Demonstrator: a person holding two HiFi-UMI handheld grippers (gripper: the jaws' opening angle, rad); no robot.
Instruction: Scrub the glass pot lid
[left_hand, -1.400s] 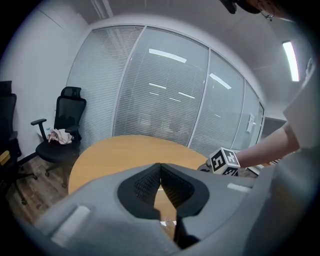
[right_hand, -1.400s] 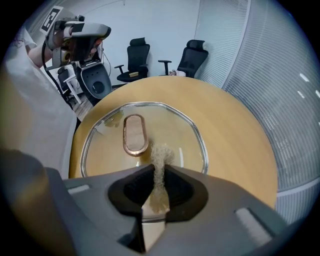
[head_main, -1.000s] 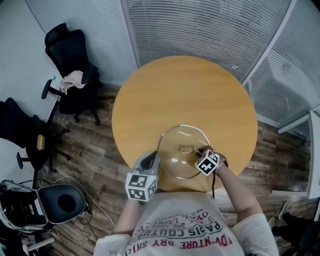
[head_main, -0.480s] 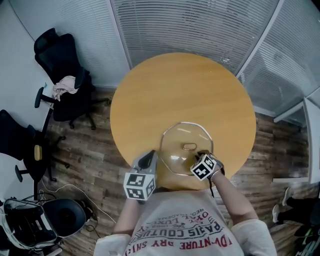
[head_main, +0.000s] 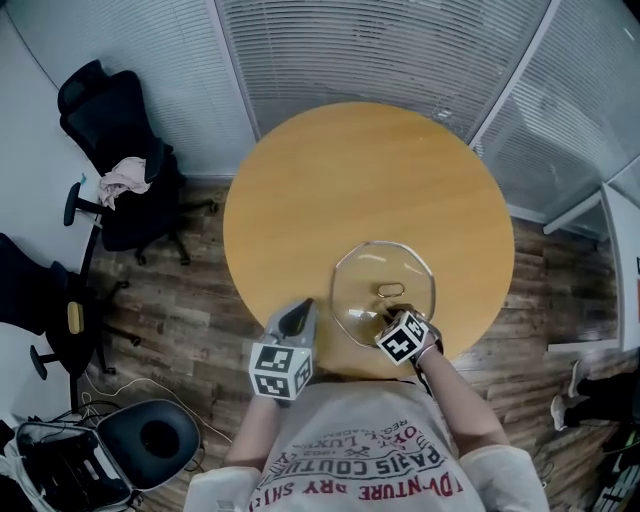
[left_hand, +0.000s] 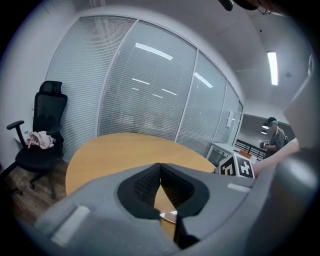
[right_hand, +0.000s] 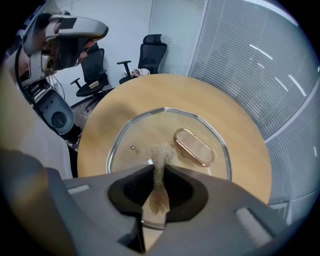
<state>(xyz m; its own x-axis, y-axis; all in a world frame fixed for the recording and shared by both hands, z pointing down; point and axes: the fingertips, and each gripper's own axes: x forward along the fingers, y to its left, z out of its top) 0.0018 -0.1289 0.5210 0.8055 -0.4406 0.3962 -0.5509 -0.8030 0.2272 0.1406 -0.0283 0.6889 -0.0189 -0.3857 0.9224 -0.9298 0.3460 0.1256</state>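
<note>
Right gripper view: the clear glass pot lid (right_hand: 150, 135), many-sided with a metal rim, lies flat on the round light-wood table (right_hand: 250, 165). The head view places it near the table edge closest to the person. An oval gold-coloured handle (right_hand: 193, 146) sits at the lid's centre.

The right gripper (right_hand: 159, 175) has its jaws clamped on a thin tan scrub pad (right_hand: 161, 156). The pad's free end touches the glass just beside the handle.

The left gripper (left_hand: 160, 172) has its jaws pressed together with nothing between them. In the head view it hangs at the table edge, left of the lid and apart from it.

Beyond the table are slatted glass walls, a wood-plank floor (head_main: 180, 290) and a black office chair (head_main: 110, 120) carrying a pink cloth (head_main: 124, 178).
</note>
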